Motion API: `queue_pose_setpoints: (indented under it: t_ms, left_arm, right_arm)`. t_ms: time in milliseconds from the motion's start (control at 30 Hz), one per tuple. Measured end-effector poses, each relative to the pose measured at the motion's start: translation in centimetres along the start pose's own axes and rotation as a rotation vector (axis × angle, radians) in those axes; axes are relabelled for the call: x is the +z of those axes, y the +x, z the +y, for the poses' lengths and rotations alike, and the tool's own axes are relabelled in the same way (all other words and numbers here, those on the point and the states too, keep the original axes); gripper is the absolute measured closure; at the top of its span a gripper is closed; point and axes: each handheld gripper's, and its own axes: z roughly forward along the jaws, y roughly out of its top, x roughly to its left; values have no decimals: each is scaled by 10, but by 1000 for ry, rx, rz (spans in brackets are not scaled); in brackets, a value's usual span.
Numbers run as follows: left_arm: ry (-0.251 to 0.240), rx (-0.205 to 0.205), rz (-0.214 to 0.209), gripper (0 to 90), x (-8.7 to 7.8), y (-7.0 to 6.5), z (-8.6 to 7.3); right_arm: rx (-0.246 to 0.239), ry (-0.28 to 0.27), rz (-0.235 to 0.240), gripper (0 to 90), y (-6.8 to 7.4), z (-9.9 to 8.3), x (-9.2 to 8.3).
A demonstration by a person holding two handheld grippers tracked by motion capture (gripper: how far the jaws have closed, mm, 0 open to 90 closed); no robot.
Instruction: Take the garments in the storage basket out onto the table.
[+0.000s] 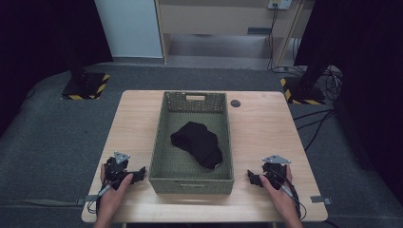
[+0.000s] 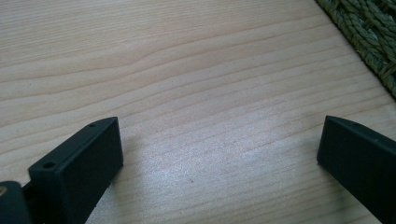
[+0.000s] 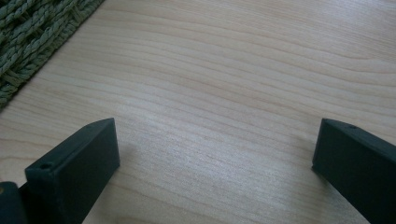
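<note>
Our wooden table has a green woven basket in the middle. Inside it we see a black cloth. We rest our left gripper and right gripper beside the basket, jaws wide apart, holding nothing.

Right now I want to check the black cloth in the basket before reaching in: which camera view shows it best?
The high view: the black cloth lies crumpled inside the green woven basket, seen whole from above. The left gripper view catches just a corner of the basket's weave beside bare table; the right gripper view likewise. Neither looks into the basket.
</note>
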Motion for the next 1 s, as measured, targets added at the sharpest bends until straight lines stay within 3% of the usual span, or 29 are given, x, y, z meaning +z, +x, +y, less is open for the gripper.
queue_pose_setpoints:
  t_ms: [1000]
  left_arm:
    - [0, 0, 0, 0, 0, 0, 0]
  right_arm:
    - [15, -11, 8, 25, -3, -1, -3]
